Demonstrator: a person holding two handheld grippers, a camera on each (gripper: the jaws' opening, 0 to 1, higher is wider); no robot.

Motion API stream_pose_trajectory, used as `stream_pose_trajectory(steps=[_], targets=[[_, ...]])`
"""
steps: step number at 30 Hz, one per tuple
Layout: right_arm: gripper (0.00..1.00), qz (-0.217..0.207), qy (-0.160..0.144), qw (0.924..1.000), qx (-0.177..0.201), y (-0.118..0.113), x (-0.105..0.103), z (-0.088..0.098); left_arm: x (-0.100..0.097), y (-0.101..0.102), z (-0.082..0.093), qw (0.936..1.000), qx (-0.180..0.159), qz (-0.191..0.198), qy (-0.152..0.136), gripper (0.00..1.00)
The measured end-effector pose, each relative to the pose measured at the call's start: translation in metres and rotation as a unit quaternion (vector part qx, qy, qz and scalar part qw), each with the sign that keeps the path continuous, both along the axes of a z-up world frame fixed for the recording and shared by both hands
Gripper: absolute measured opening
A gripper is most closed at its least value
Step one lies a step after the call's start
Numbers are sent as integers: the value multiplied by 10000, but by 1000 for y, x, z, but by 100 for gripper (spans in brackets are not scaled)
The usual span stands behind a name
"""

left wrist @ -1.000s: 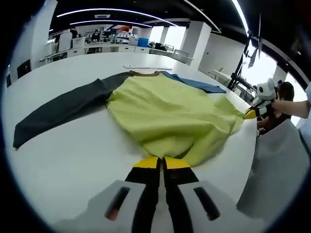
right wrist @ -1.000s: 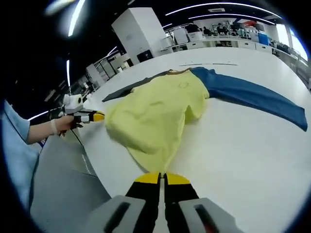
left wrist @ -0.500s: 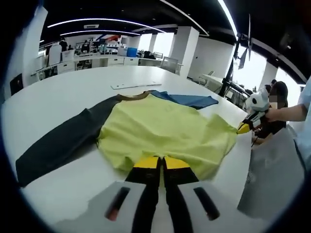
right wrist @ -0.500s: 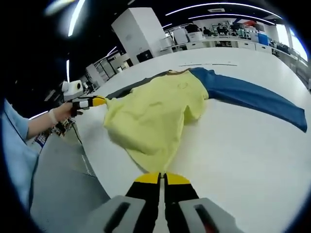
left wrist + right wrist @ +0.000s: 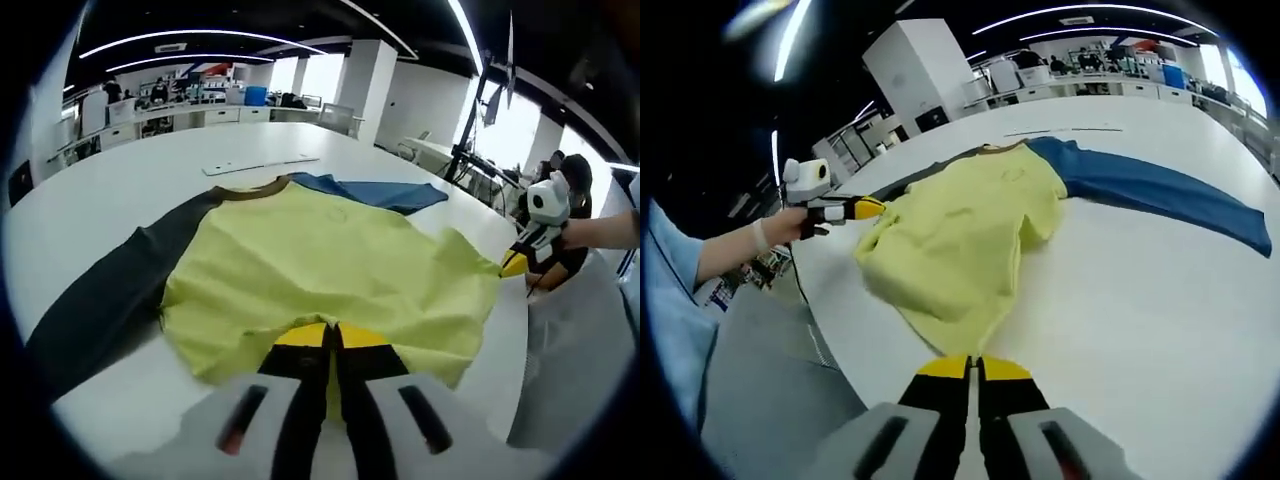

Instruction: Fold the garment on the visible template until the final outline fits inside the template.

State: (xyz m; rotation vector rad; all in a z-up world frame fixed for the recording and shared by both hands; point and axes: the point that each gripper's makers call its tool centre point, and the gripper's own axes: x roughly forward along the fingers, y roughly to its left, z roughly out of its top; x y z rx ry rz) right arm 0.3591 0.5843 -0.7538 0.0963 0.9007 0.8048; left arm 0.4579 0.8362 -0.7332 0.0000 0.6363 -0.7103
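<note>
Both grippers are clamped on the hem of the shirt (image 5: pixel 320 265), one at each bottom corner. The left gripper (image 5: pixel 333 335) has its jaws pressed together with yellow cloth pinched between the tips; the right gripper (image 5: pixel 974 368) is the same, gripping the other corner. From the left gripper the body spreads forward and to the right, the dark sleeve (image 5: pixel 100 300) runs off to its left, and the blue sleeve (image 5: pixel 375 192) lies past the collar. From the right gripper the blue sleeve (image 5: pixel 1150 190) stretches away to the right.

The shirt rests on the white table (image 5: pixel 1120 300), the hem end just at its near edge. A thin pale strip (image 5: pixel 255 165) lies on the table beyond the collar; I cannot tell whether it is the template.

Risks, as judged:
- Uneven lift between the two corners would skew the fold line, leaving the outline off-square.
- A thin pinch may slip mid-carry and drop one corner.
- Pulling back toward the person could drag the hem off the table edge.
- Sleeves still spread wide will stick out unless they are tucked.
</note>
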Motion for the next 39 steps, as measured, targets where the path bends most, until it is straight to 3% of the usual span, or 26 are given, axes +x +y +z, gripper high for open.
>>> stream_pose_trajectory(steps=[7, 14, 19, 24, 30, 39], targets=[[0, -78, 36, 10000, 37, -1, 0, -1, 0, 0, -2, 10000, -61, -23, 46, 0], [0, -50, 52, 10000, 28, -1, -1, -2, -5, 4, 3, 9999, -59, -69, -52, 20], [0, -27, 71, 10000, 13, -1, -2, -3, -10, 10, 9, 9999, 12, -11, -152, 26], [0, -54, 86, 9999, 29, -2, -2, -4, -11, 26, 7, 9998, 143, 34, -162, 25], [0, -58, 102, 9999, 35, -1, -3, -5, -20, 38, -7, 9984, 547, -142, -89, 22], [0, -83, 119, 9999, 44, -3, -3, -6, -29, 40, -9, 9954, 817, -483, -159, 15]])
